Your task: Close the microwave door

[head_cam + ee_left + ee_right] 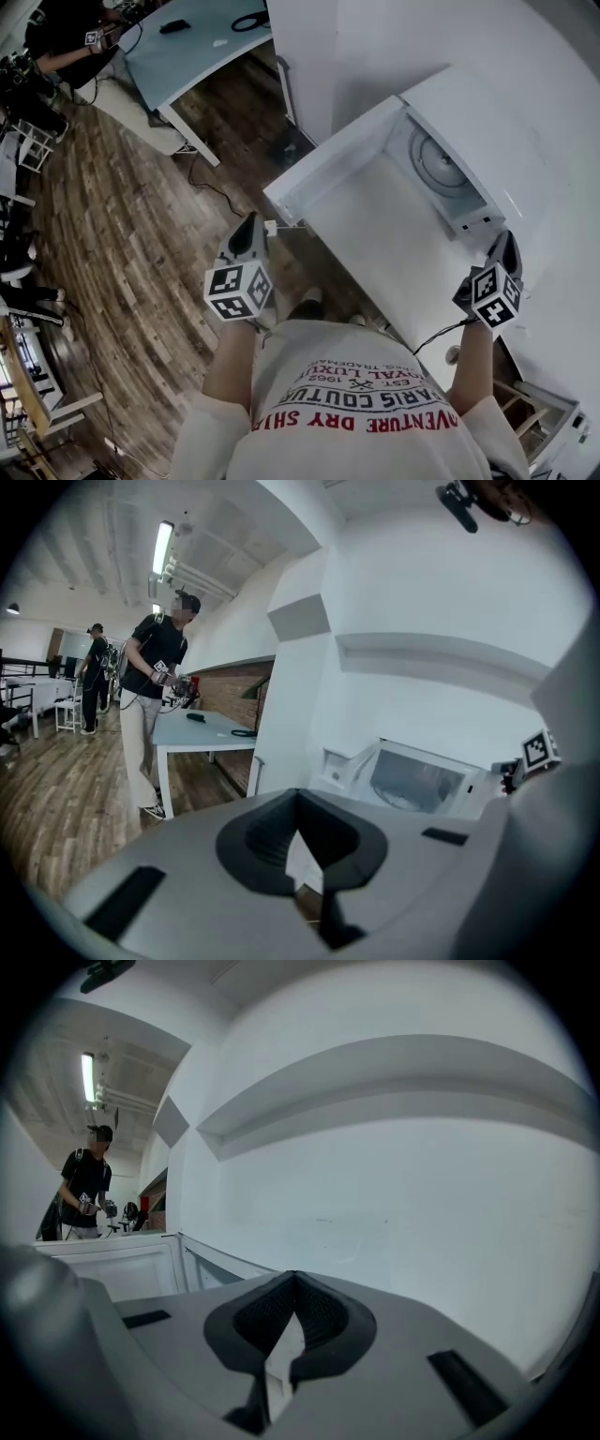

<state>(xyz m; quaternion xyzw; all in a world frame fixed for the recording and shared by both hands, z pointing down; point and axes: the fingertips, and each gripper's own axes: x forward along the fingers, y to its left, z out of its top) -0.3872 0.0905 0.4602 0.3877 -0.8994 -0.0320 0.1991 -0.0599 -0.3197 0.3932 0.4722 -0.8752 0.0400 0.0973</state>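
One white box-shaped microwave (487, 122) sits at 2 o'clock in the head view, its single white door (333, 155) swung wide open toward 9 o'clock. Of the two grey handheld grippers, both pointing forward, the left gripper (250, 227) is near the door's free edge, at its 6 o'clock. The right gripper (505, 246) is at 4 o'clock, below the cavity. Both pairs of jaws are pressed together, holding nothing

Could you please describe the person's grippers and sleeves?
Both the left gripper and right gripper have grey bodies, dark ribbed tongs and a white cube with black square markers. A thin dark cable hangs from the right one. The person wears a pale short-sleeved T-shirt with red print.
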